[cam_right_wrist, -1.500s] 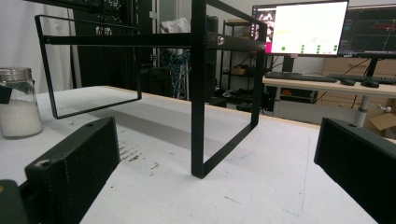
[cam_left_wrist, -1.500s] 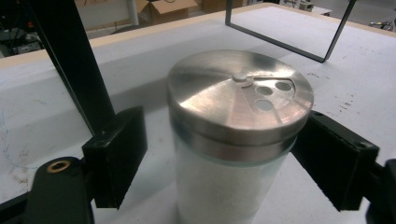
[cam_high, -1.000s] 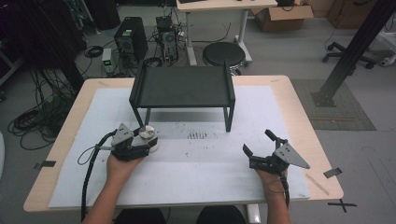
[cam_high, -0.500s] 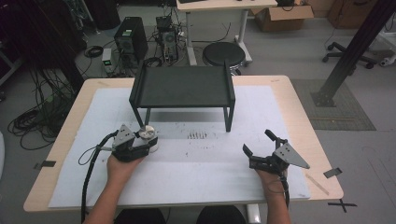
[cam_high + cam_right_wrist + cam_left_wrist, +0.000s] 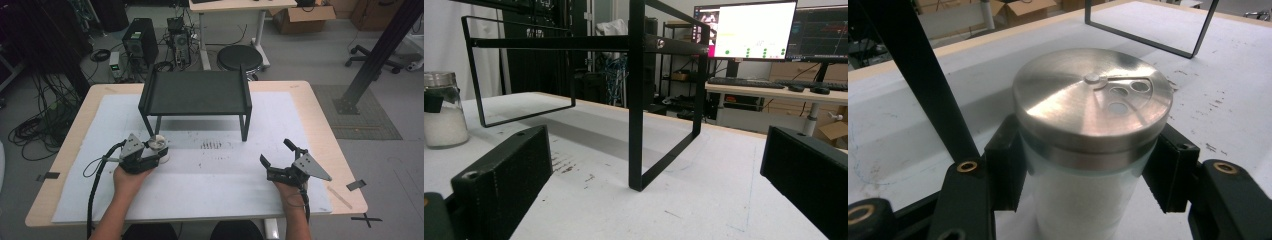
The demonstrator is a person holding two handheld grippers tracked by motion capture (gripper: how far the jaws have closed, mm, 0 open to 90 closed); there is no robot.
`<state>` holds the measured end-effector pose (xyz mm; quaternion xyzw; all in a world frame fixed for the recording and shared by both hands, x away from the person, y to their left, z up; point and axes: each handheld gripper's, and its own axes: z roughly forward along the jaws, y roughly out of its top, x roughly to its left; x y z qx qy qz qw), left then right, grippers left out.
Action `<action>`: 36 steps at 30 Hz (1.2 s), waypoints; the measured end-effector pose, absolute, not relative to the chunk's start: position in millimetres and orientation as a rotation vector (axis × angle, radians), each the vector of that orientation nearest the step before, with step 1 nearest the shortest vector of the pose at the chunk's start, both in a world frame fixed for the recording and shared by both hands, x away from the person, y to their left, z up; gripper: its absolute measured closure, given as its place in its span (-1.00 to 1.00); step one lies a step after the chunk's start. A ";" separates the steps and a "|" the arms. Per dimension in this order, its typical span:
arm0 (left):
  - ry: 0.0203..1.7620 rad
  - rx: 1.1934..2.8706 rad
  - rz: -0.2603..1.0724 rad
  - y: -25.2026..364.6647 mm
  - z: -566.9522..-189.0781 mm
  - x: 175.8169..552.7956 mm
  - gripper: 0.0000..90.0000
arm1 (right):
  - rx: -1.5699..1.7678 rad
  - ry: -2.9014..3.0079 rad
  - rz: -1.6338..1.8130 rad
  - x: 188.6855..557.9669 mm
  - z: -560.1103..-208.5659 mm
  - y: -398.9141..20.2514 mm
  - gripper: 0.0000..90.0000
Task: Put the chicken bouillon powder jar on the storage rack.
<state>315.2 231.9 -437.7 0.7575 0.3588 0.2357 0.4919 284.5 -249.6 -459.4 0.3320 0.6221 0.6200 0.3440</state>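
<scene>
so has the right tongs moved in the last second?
No. In the high view the right tongs sit in the same spot relative to the black shelf's front right leg, jaws open.

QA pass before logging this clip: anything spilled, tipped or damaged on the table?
Nothing stands out. The glass shaker with a steel lid is upright in the left gripper, its white contents inside. The black metal shelf rack stands level. The white table cover only has dark scuffs.

High view: overhead, facing forward across table point(image 5: 320, 125); left gripper view: close above shaker point(image 5: 1088, 125); right gripper view: low, table-level; all share the black rack point(image 5: 195, 92).
</scene>
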 end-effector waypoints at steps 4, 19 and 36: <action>0.867 1.849 0.569 231.1 -436.5 313.1 -0.05 | 0.861 1.616 1.610 284.6 -459.4 -249.6 -1.00; 0.799 1.818 0.555 228.4 -397.9 296.5 -0.05 | 0.859 1.619 1.609 284.6 -459.3 -249.4 -1.00; 0.773 1.825 0.556 210.8 -351.9 301.3 -0.05 | 0.850 1.622 1.614 284.2 -459.4 -249.4 -1.00</action>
